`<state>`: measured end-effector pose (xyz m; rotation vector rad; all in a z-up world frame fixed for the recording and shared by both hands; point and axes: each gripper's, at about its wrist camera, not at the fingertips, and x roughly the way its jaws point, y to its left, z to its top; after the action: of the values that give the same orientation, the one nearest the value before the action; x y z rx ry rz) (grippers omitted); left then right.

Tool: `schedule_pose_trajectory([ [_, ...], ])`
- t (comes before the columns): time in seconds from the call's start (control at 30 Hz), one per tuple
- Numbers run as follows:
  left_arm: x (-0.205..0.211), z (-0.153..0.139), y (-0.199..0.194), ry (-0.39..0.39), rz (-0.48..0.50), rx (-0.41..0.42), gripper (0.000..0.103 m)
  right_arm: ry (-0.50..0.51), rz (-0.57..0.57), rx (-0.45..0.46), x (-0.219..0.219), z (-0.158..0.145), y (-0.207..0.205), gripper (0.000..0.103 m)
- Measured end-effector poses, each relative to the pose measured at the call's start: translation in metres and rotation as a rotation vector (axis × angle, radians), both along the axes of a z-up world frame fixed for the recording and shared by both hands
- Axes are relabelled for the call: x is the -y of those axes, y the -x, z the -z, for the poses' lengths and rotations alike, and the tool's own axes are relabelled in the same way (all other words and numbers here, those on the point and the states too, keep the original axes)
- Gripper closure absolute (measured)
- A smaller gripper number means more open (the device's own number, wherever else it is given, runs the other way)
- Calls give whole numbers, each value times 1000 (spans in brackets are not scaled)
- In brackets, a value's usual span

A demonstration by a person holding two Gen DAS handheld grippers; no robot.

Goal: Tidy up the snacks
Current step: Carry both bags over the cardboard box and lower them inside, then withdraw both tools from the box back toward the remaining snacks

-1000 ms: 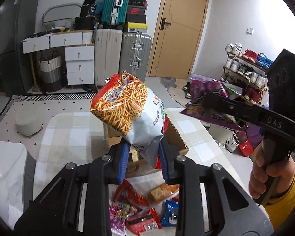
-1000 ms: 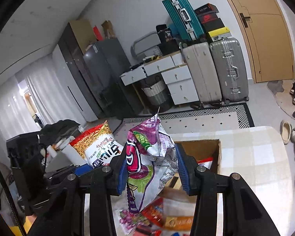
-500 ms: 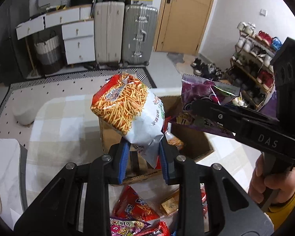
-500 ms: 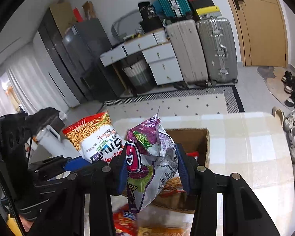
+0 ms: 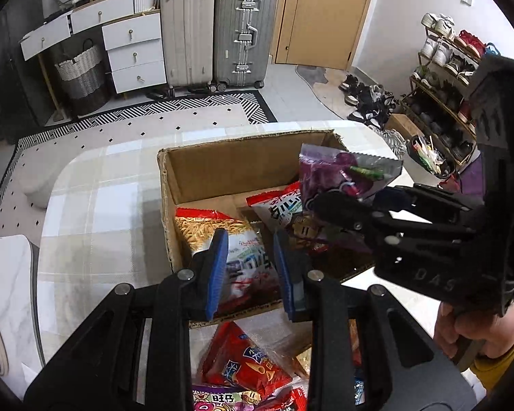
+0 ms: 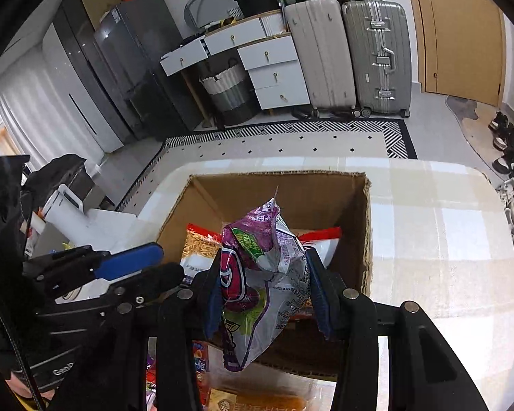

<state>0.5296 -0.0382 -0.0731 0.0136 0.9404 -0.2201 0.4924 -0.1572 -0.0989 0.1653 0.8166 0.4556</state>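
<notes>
An open cardboard box stands on the checked table. My left gripper is shut on an orange-and-white noodle-snack bag, which hangs down inside the box at its left side. In the right wrist view the left gripper comes in from the left with that noodle-snack bag. My right gripper is shut on a crumpled purple snack bag above the box's near edge. The left wrist view shows this right gripper and its purple snack bag over the box's right half. A red-and-white bag lies inside.
Loose snack packets lie on the table in front of the box. A person's hand holds the right gripper's handle. Suitcases, white drawers and a shoe rack stand across the floor beyond.
Both grippers came down and forward over the box with their bags. The noodle-snack bag went from up in the air to down inside the box. The purple bag sank towards the box opening.
</notes>
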Motion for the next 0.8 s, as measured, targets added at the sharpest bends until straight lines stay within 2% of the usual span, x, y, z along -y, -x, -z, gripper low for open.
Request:
schedule_pose_trajectory([
  [0.17, 3, 6, 13, -29, 5, 9, 78, 12, -5, -21, -4, 4, -2, 58],
  [0.43, -12, -2, 64, -22, -20, 16, 78, 3, 15, 33, 4, -14, 18, 58],
  [0.5, -11, -6, 77, -29, -26, 25, 77, -9, 17, 48, 8, -23, 26, 58],
  [0.57, -14, -12, 90, -31, -42, 27, 73, -10, 10, 69, 10, -36, 41, 58],
  [0.77, -21, -47, 136, 5, -76, 95, 70, 5, -2, 185, 18, -81, 94, 58],
  [0.8, -21, -56, 146, 17, -77, 117, 67, 0, -2, 203, 20, -89, 105, 58],
])
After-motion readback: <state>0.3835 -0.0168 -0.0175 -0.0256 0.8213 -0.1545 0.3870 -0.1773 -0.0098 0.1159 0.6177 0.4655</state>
